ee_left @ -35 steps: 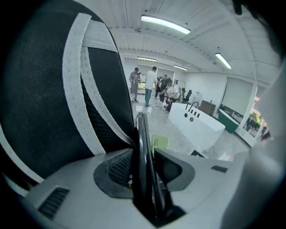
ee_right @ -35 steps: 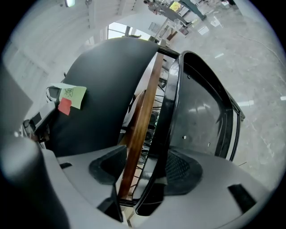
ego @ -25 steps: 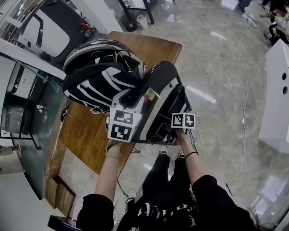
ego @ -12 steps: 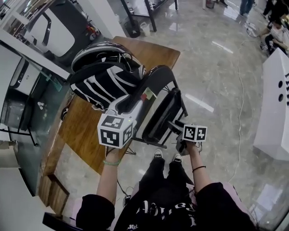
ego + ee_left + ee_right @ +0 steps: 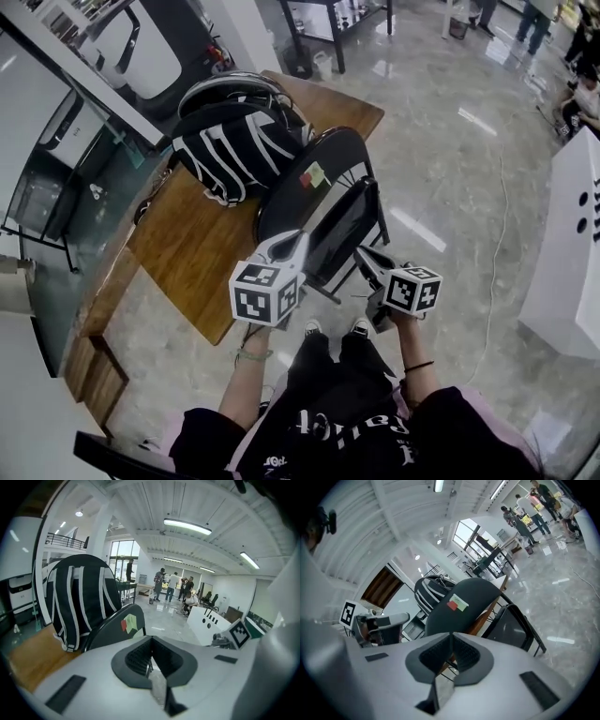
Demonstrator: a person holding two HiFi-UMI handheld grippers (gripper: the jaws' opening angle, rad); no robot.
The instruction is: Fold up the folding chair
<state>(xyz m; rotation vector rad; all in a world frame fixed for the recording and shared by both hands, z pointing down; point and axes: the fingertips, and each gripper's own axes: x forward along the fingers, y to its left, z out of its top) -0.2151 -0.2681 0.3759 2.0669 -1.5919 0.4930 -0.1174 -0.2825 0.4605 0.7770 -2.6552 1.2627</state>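
The folding chair (image 5: 319, 202) is standing folded flat beside the wooden tabletop (image 5: 187, 248), seemingly leaning on its edge. Its long axis is rising from the glossy floor (image 5: 450, 187), with the rounded black back facing the person and thin metal legs below. The left gripper (image 5: 151, 656) and right gripper (image 5: 451, 651) have just been closing their jaws, now clenched on nothing.

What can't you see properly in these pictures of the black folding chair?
- Print on the red and green sticker on the black folding chair: too small in every view.
- Chair's seat and legs: left gripper view, behind the left gripper, whose jaws just closed on nothing.
- The brown wooden table under the black-and-white striped backpack: head view, the bag covers it.
- The far-off people: left gripper view, too small.
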